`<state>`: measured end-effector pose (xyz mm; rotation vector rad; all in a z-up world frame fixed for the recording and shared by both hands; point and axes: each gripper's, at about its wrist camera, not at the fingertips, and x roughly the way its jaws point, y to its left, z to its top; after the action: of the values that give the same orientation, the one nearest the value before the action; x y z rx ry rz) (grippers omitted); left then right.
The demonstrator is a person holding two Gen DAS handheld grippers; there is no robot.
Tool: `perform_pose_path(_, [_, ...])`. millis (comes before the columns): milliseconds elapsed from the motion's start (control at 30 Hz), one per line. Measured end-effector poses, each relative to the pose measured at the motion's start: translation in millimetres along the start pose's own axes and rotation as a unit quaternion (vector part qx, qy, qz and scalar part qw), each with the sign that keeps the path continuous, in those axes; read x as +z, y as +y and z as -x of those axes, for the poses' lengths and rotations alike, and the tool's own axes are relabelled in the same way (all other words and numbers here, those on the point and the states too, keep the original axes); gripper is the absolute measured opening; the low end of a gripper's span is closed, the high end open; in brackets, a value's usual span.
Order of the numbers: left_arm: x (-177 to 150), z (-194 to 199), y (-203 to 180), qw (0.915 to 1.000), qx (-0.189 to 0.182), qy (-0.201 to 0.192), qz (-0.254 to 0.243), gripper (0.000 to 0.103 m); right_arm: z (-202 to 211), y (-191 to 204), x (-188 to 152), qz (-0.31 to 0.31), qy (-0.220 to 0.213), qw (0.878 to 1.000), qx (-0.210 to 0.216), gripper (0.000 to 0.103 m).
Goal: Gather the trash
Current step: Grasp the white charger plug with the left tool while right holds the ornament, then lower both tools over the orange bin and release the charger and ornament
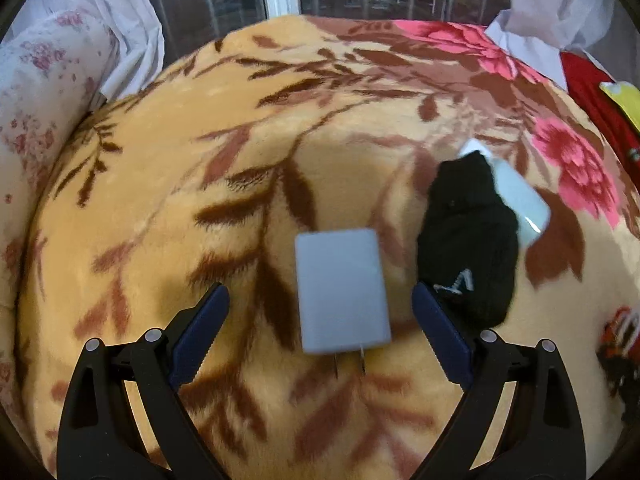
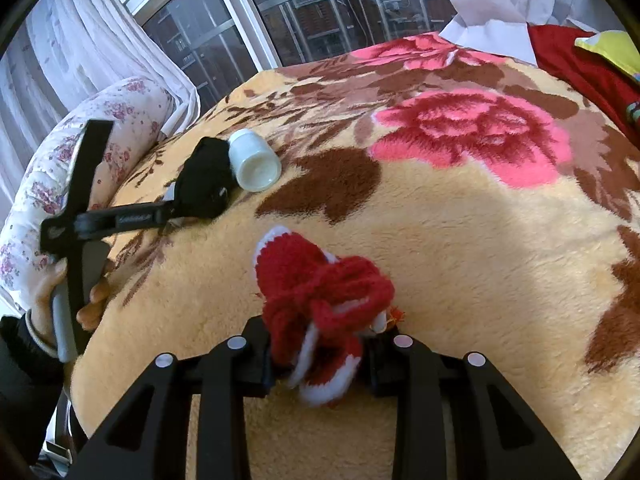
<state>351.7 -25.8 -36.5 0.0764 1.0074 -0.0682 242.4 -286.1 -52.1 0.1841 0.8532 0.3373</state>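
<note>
Blanket (image 1: 160,184) fills the left wrist view; the left claw (image 1: 320,300) gapes open around a grey plug adapter (image 1: 340,292), a black sock (image 1: 468,236) just right, apparently over a white bottle (image 1: 520,200). Right wrist view: the right claw (image 2: 320,356) grips a red-and-white sock (image 2: 320,300); bottle and black sock lie far left.

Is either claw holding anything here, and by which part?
The right claw grips the red and white knitted sock at its bunched lower end. The left claw is open, straddling the grey charger, holding nothing.
</note>
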Motion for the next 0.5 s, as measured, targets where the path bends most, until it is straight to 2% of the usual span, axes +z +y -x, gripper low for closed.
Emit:
perform_pose_path(100, [5,-10,5,0.9998,0.001,0.006,0.021,0.09,0,0,0,0.0,0.0,1.0,0.001,0.031])
perform_pose_path(167, [1,-7,1,0.9997,0.019,-0.008,0.016,0.079,0,1,0,0.0,0.0,1.0,0.001,0.031])
perform_pose_path(267, [-3,-1,-2,0.9994,0.02,-0.026,0.009,0.059,0,0,0,0.001,0.0,1.0,0.001,0.031])
perform_pose_path(300, [-3,1,-2,0.9994,0.016,-0.031,0.008,0.045,0,0,0,0.001,0.0,1.0,0.001,0.031])
perform_pose_path(333, [-3,3,-1,0.9993,0.014,-0.035,0.009,0.04,0,0,0,0.001,0.0,1.0,0.002,0.031])
perform_pose_path(500, [-7,10,4,0.9987,0.003,-0.045,0.025,0.039,1,-1,0,-0.002,-0.002,1.0,0.004,0.031])
